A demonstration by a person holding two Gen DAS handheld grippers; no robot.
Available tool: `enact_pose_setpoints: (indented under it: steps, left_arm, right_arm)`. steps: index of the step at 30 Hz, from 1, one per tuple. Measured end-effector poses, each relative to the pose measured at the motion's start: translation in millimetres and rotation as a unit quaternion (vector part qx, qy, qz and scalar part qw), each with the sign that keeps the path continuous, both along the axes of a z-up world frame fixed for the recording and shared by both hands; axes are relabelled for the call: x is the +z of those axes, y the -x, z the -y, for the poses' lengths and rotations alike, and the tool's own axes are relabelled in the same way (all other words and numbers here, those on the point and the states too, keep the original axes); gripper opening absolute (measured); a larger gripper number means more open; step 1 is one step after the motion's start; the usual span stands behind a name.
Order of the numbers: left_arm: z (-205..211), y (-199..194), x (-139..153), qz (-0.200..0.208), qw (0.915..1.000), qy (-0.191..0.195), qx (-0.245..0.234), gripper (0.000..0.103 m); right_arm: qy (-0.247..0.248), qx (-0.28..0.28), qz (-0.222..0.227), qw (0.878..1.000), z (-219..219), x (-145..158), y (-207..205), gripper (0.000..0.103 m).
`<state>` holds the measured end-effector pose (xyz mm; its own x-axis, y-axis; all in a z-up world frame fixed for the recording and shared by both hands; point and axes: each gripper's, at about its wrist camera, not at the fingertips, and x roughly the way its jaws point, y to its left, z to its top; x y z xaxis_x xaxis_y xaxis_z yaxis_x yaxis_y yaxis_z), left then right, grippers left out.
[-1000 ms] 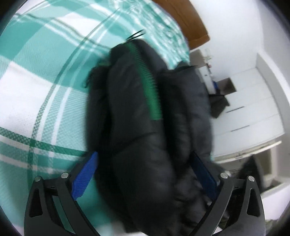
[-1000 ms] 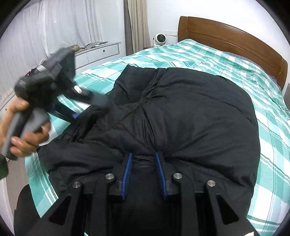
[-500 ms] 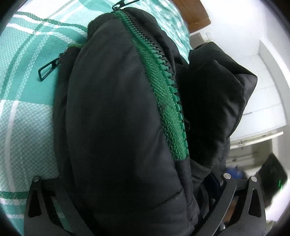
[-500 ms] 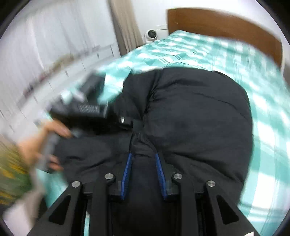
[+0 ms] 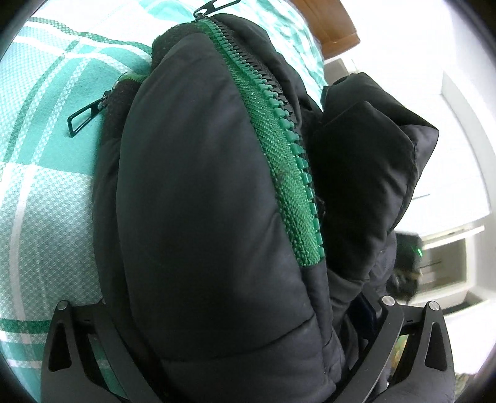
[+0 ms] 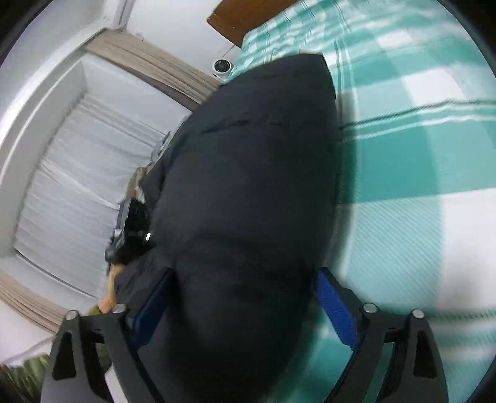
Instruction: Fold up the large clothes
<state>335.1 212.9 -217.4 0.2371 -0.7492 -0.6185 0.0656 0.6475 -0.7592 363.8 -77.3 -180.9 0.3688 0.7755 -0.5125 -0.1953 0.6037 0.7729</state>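
**A:** So where's your jacket (image 5: 201, 232) right now?

**B:** Bunched up between the jaws of both your grippers. On your left gripper (image 5: 229, 356) the fingers are spread wide and a fat puffy fold fills the whole gap between them. The pads are buried under fabric, so I honestly cannot tell if you're pinching it or if it's just sitting in there loose.

**A:** And the zipper?

**B:** The green zipper (image 5: 279, 148) runs straight out ahead of the left jaws, slanting toward the right finger. Two black pulls: one (image 5: 83, 119) lies flat on the bedspread (image 5: 40, 186) out past the left finger, the other (image 5: 214, 5) sits at the far end of the zipper. A second lump of jacket sticks out beyond the right finger.

**A:** Right side?

**B:** Your right gripper (image 6: 245, 297) has its jaws wide apart too, blue pads showing on both fingers (image 6: 333, 307), with a big smooth bulge of jacket (image 6: 248, 186) stuffed between them. It's touching or nearly touching both pads, but looks more released than clenched. Picture's a bit blurry.

**A:** Anything else around?

**B:** Checked teal bedspread (image 6: 418, 155) off past the right finger, headboard (image 6: 235, 15) far ahead, a small white camera (image 6: 222, 66) near it, curtain (image 6: 77, 186) beyond the left finger. Your other gripper (image 6: 133, 229) peeks out just beside the jacket there.
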Motion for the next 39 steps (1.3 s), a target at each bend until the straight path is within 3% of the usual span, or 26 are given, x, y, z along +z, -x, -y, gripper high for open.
enact_pose_setpoints:
  steps: [2,3,4,6,9,14,20,23,25,26,28,29,30,32,34,37,38,39]
  left_arm:
    - [-2.0,2.4,1.3,0.001,0.9999,0.005,0.016,0.103]
    - [-3.6,9.1,4.7,0.002,0.9997,0.007,0.023,0.103]
    - [-5.0,12.2,5.7,0.003,0.9991,0.010,0.040,0.103]
    - [-5.7,20.2,10.7,0.008,0.9982,0.012,0.058,0.102]
    - [-4.1,41.4,34.9,0.042,0.9958,0.035,0.074,0.101]
    - [3.7,49.2,103.0,0.121,0.9881,0.052,0.079,0.101]
    - [24.9,-9.4,158.5,0.166,0.9822,0.043,0.075,0.101]
    - [41.4,-45.6,155.8,0.163,0.9835,0.033,0.071,0.101]
    - [52.7,-68.4,130.6,0.135,0.9887,0.008,0.063,0.101]
    - [53.3,-74.4,118.1,0.118,0.9909,0.001,0.063,0.101]
    - [55.6,-86.1,69.6,0.046,0.9959,-0.029,0.072,0.101]
    - [51.6,-84.9,47.7,0.018,0.9968,-0.013,0.077,0.102]
    - [45.6,-79.1,39.4,0.010,0.9959,0.030,0.084,0.101]
    - [35.3,-63.8,45.7,0.022,0.9933,0.049,0.102,0.101]
    - [28.3,-48.6,64.2,0.057,0.9926,0.030,0.102,0.101]
    - [27.3,-10.2,108.7,0.124,0.9845,-0.054,0.112,0.102]
    - [34.8,10.6,132.7,0.161,0.9717,-0.124,0.120,0.102]
    - [32.2,25.8,144.9,0.181,0.9614,-0.164,0.127,0.102]
  right_arm:
    - [-0.017,0.014,-0.021,1.000,-8.3,-10.1,-24.9,0.093]
    - [-0.002,0.025,-0.014,1.000,-16.3,-8.2,-33.2,0.091]
    - [0.018,0.034,0.000,0.999,-23.2,-2.3,-36.6,0.089]
    - [0.046,0.049,0.031,0.997,-32.8,17.1,-34.6,0.073]
    - [0.073,0.081,0.112,0.988,-45.6,55.6,-9.1,0.064]
    - [0.046,0.098,0.198,0.974,-49.3,107.6,9.8,0.064]
    - [0.015,0.073,0.235,0.969,-18.7,148.5,-36.9,0.064]
    - [0.013,0.059,0.222,0.973,7.3,141.0,-61.3,0.064]
    - [0.019,0.049,0.184,0.982,17.2,123.2,-83.7,0.073]
    - [0.032,0.040,0.153,0.987,24.6,109.3,-94.7,0.078]
    - [0.080,0.007,0.055,0.995,41.2,65.6,-115.0,0.088]
    - [0.092,-0.010,0.008,0.996,51.6,44.6,-119.5,0.093]
    - [0.067,-0.031,-0.014,0.997,68.6,27.7,-115.9,0.096]
    - [0.026,-0.051,0.007,0.998,90.8,25.8,-100.1,0.098]
    - [0.026,-0.067,0.036,0.997,103.9,35.8,-83.4,0.098]
    - [0.074,-0.079,0.110,0.988,107.7,69.6,-53.4,0.098]
    - [0.101,-0.082,0.147,0.981,103.5,82.0,-35.0,0.098]
    - [0.132,-0.086,0.189,0.969,96.4,98.1,-13.6,0.098]
